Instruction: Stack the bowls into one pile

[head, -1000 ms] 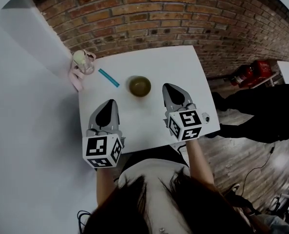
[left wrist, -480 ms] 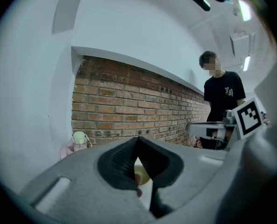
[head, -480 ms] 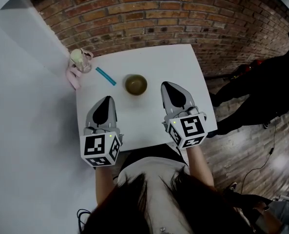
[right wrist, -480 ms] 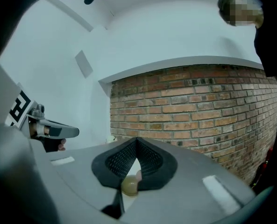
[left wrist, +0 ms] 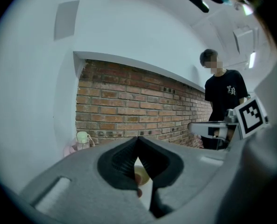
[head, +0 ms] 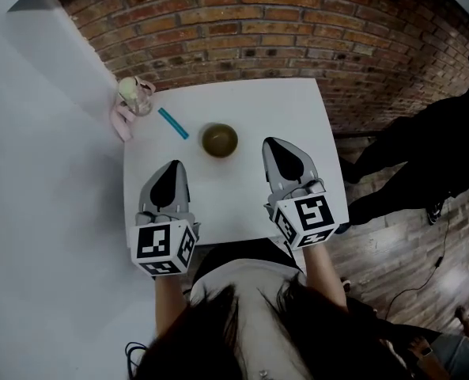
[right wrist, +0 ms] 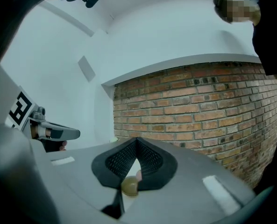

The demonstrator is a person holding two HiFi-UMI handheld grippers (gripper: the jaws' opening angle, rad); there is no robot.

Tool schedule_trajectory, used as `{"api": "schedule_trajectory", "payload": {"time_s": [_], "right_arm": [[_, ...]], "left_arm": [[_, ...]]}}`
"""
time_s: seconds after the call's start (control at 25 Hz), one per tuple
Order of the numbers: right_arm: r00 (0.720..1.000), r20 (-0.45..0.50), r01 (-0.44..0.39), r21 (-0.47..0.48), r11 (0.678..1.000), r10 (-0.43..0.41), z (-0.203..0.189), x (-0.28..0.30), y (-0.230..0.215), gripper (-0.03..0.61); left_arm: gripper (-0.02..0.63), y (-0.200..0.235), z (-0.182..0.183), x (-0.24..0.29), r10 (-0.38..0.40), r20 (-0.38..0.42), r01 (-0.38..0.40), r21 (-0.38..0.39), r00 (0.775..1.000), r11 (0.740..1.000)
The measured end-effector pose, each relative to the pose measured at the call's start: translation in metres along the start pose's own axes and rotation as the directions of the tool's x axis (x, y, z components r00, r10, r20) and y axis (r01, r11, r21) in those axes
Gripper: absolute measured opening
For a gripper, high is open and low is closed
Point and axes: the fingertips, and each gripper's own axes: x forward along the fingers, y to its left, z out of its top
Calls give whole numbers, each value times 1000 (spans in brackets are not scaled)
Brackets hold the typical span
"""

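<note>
One olive-green bowl (head: 220, 140) stands at the middle of the white table (head: 258, 105); whether others are nested in it I cannot tell. My left gripper (head: 173, 167) hovers over the table's near left part, short of the bowl, jaws shut and empty. To the right of the bowl my right gripper (head: 275, 142) hangs shut with nothing in it. Through the closed jaws of the left gripper (left wrist: 138, 138) the bowl (left wrist: 142, 175) shows low down. The right gripper (right wrist: 137, 139) view likewise has the bowl (right wrist: 129, 185) below its tips.
A pink bottle with a pale lid (head: 134, 97) stands at the far left corner, a teal stick (head: 173, 123) lying beside it. A brick wall (head: 242, 22) runs behind the table. A person in black (head: 424, 157) stands close to the table's right edge.
My right gripper has lifted slightly and drawn back toward me. The person in black has stepped nearer along the table's right side. The bowl and left gripper have stayed put.
</note>
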Motion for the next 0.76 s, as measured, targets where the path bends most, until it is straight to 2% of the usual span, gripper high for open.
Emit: {"api": "schedule_trajectory", "payload": {"time_s": [0.76], "right_arm": [[999, 7, -34, 5, 999, 33, 1, 5, -14, 3]], "left_arm": [[2, -16, 6, 12, 4, 13, -4, -6, 1000, 1000]]}}
